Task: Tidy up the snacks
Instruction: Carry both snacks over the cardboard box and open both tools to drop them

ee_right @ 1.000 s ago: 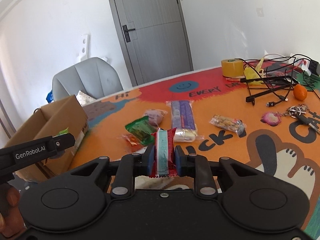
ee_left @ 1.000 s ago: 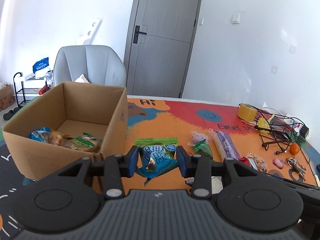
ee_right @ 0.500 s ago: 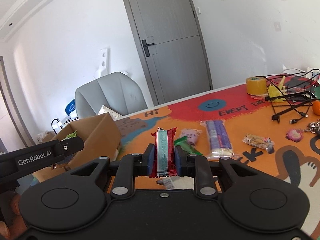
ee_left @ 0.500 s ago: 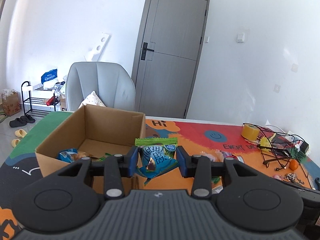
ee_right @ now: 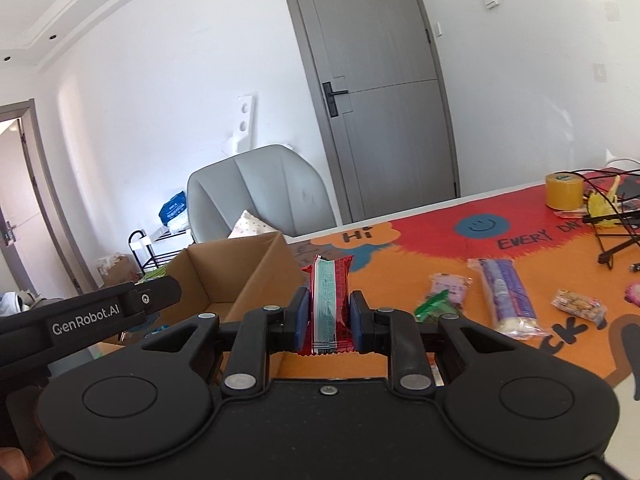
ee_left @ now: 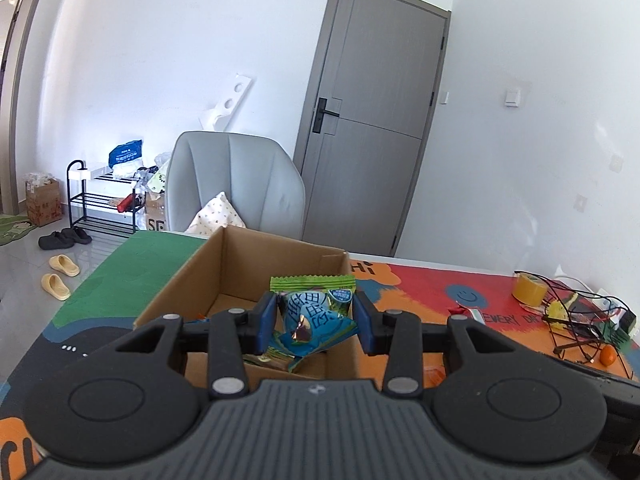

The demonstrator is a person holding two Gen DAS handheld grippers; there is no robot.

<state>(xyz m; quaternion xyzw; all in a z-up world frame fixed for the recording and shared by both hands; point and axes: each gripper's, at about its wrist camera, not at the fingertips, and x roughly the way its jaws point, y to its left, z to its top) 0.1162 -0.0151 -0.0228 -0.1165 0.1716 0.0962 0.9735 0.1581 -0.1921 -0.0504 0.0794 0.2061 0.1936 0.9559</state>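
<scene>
My left gripper (ee_left: 315,322) is shut on a blue and green snack bag (ee_left: 316,312) and holds it above the open cardboard box (ee_left: 192,276), which has several snack packets at its bottom. My right gripper (ee_right: 330,318) is shut on a red snack bar (ee_right: 330,304), held upright to the right of the box (ee_right: 240,264). The left gripper's body (ee_right: 88,314) shows at the left of the right wrist view. On the table lie a long purple snack pack (ee_right: 506,294), a small pink packet (ee_right: 450,290), a green packet (ee_right: 434,306) and a clear nut packet (ee_right: 578,306).
The table has a colourful orange and red mat (ee_right: 440,248). A yellow tape roll (ee_right: 564,191), a black wire stand with cables (ee_left: 576,320) and a small orange fruit (ee_left: 607,356) sit at the right. A grey chair (ee_left: 232,188) stands behind the box.
Both grippers rose and moved left toward the box with their snacks still held. The left one now hangs over the box opening.
</scene>
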